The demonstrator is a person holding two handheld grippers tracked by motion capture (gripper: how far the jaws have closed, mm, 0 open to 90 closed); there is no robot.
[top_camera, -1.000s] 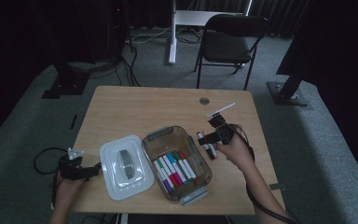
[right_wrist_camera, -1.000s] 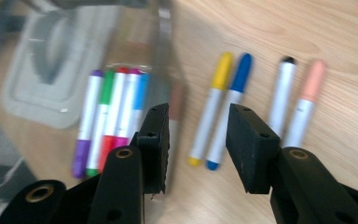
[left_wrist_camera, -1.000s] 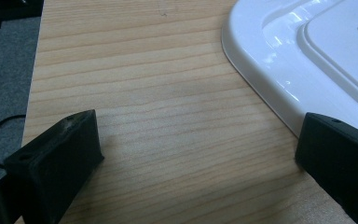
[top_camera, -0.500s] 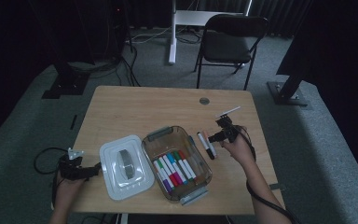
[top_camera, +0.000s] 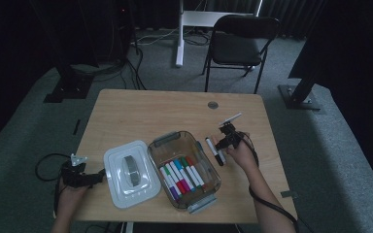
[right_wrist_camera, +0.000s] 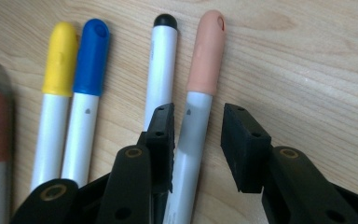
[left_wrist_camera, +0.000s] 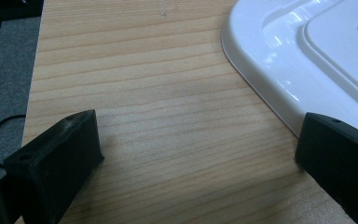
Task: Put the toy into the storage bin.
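Note:
Several markers lie side by side on the wooden table (top_camera: 150, 114), right of a clear container (top_camera: 198, 145) that holds more coloured markers. My right gripper (right_wrist_camera: 198, 121) is down over them, its jaws astride the peach-capped marker (right_wrist_camera: 205, 60). The jaws have just been closing, and a gap still shows at the right jaw. Beside it lie a black-capped marker (right_wrist_camera: 162, 60), a blue one (right_wrist_camera: 91, 56) and a yellow one (right_wrist_camera: 58, 60). In the high view the right gripper (top_camera: 222, 144) sits at the markers (top_camera: 213, 151). My left gripper (left_wrist_camera: 200, 144) stands open over bare wood, beside the white lid (left_wrist_camera: 307, 56).
The white lid (top_camera: 128, 172) lies left of the container, near the table's front edge, with my left gripper (top_camera: 97, 178) at its left side. A round grommet (top_camera: 212, 105) sits at the table's back. A black chair (top_camera: 238, 43) stands behind the table.
My right gripper has come down and slightly left onto the loose markers beside the container, and its jaws have narrowed. The left gripper has stayed where it was.

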